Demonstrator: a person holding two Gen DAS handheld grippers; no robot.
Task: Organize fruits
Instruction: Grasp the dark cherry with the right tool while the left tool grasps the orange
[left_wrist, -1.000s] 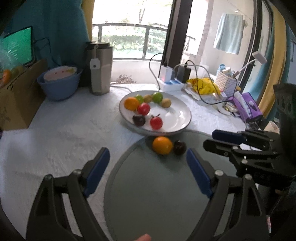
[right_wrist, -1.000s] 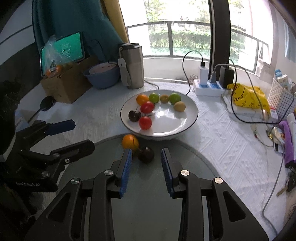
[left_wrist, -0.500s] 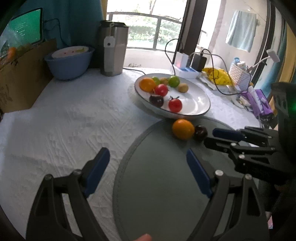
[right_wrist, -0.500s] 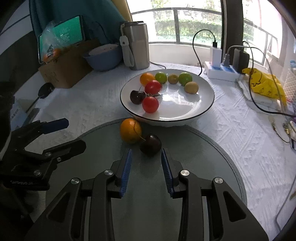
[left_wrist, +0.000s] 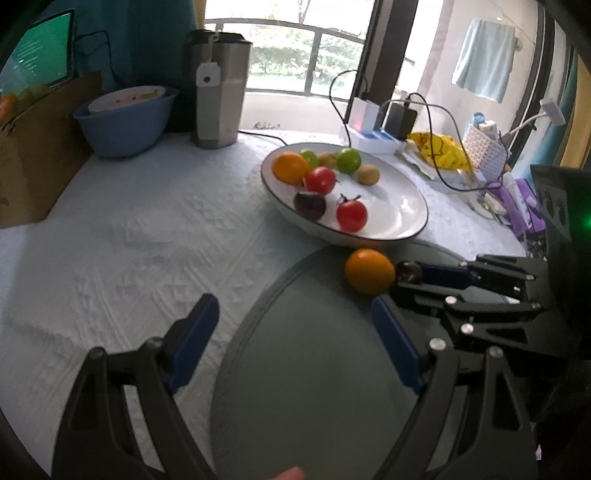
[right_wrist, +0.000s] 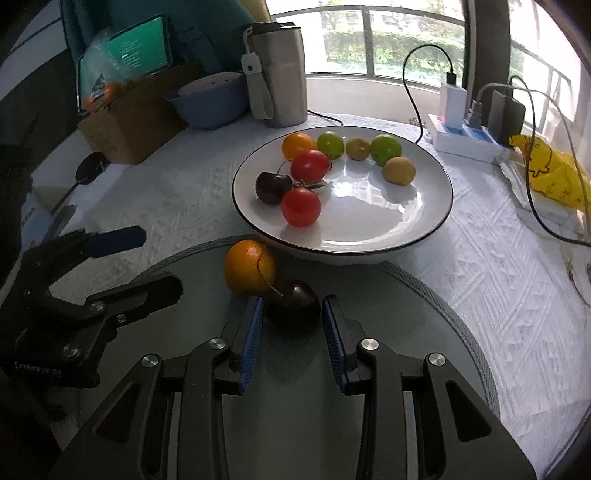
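Two risks: R gripper (right_wrist: 291, 317) jaws narrow, straddling cherry (right_wrist: 293, 304), no grip yet; may nudge orange (right_wrist: 249, 271), squash cherry. L gripper (left_wrist: 295, 332) wide, empty.

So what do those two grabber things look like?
Both are black plastic claws with two long fingers. Each finger ends in a flat blue pad with ribbed grip lines, and shiny silver bolts hold the joints. The left gripper and the right gripper look like twins. The left one has small pale lettering, too blurry to read, and a bulky black body behind it.
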